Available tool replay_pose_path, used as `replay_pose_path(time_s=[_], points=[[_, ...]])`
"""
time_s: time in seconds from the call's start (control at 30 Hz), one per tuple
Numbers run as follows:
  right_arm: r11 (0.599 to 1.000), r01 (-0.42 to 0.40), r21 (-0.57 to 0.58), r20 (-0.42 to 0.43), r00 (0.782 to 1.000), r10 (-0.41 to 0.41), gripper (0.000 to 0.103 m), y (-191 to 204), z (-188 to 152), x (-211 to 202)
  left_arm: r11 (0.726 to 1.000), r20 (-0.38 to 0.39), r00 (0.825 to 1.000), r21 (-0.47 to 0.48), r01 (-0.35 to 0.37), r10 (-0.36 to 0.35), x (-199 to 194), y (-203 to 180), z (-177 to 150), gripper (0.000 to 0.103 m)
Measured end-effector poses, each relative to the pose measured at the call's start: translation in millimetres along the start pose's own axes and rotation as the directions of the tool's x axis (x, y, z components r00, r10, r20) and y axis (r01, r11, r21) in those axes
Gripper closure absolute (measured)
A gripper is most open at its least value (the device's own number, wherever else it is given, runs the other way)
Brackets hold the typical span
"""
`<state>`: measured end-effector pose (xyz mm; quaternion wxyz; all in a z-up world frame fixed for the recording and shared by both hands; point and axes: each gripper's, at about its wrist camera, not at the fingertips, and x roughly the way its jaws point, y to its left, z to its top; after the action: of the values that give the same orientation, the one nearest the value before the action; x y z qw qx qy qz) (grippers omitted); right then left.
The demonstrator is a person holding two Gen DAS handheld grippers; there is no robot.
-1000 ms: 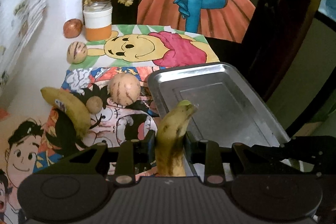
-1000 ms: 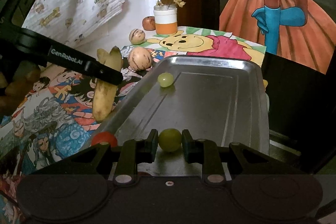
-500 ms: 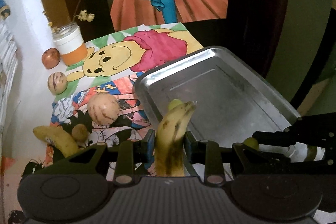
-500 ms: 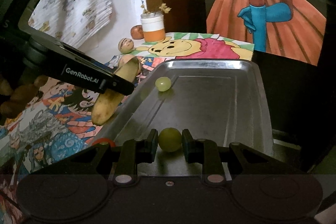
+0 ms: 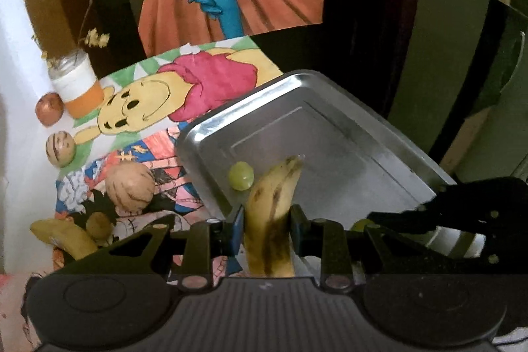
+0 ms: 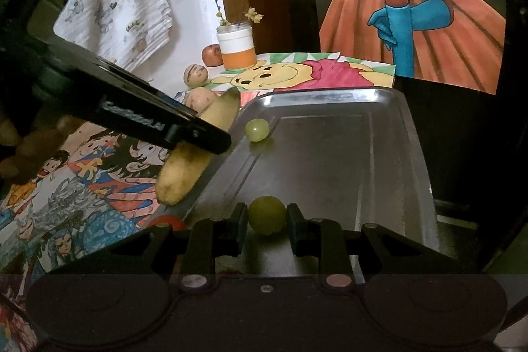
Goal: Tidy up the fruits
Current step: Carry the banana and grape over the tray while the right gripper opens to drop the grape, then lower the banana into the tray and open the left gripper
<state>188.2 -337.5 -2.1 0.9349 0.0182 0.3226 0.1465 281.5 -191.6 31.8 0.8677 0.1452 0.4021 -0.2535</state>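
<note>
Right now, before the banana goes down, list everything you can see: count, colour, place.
Metal tray: one, silver, right of the drawings.
Loose grape: one, green, on the tray floor near its left wall.
Held grape: one, green, low over the tray's near end.
Held banana: one, yellow with dark streaks, tip over the tray's left edge.
Second banana: one, yellow, on the drawings at near left.
Striped balls: two, tan; a smaller plain one by the second banana.
Red fruit: one, beside the jar.
Jar: one, white and orange, far left.
Left gripper: black, shut on the banana.
Right gripper: black, closed on the grape.
</note>
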Motion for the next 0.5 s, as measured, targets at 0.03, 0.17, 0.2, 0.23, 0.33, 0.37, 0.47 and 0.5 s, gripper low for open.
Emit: replay_pose_path(time_s=[0.03, 0.17, 0.2, 0.23, 0.33, 0.37, 0.47, 0.5], points=[[1.000, 0.004, -0.004, 0.000, 1.000, -0.004, 0.075, 0, -1, -1, 1.000, -0.002, 1.000, -0.018, 0.008, -0.008, 1, 3, 0, 0.071], [1.000, 0.009, 0.003, -0.002, 1.000, -0.009, 0.073, 1, -2, -2, 0.998, -0.009, 1.000, -0.057, 0.028, -0.028, 5, 11, -1, 0.071], [1.000, 0.011, 0.004, -0.002, 1.000, -0.011, 0.072, 1, -3, -2, 0.997, -0.011, 0.999, -0.069, 0.031, -0.032, 8, 13, -2, 0.071], [1.000, 0.014, 0.005, -0.003, 1.000, -0.014, 0.072, 2, -3, -3, 0.996, -0.013, 0.999, -0.080, 0.032, -0.034, 9, 14, -2, 0.071], [1.000, 0.020, 0.007, -0.005, 1.000, -0.020, 0.071, 2, -4, -4, 0.994, -0.020, 0.999, -0.102, 0.029, -0.031, 15, 16, -4, 0.071], [1.000, 0.022, 0.007, -0.006, 1.000, -0.022, 0.070, 2, -4, -5, 0.993, -0.023, 0.999, -0.113, 0.032, -0.035, 16, 16, -6, 0.071], [0.999, 0.032, 0.007, -0.006, 0.999, -0.032, 0.068, 3, -4, -7, 0.989, -0.030, 0.998, -0.138, 0.049, -0.054, 19, 16, -10, 0.071], [0.999, 0.035, 0.009, -0.005, 0.999, -0.035, 0.067, 3, -4, -7, 0.989, -0.029, 0.998, -0.142, 0.051, -0.055, 20, 16, -12, 0.071]])
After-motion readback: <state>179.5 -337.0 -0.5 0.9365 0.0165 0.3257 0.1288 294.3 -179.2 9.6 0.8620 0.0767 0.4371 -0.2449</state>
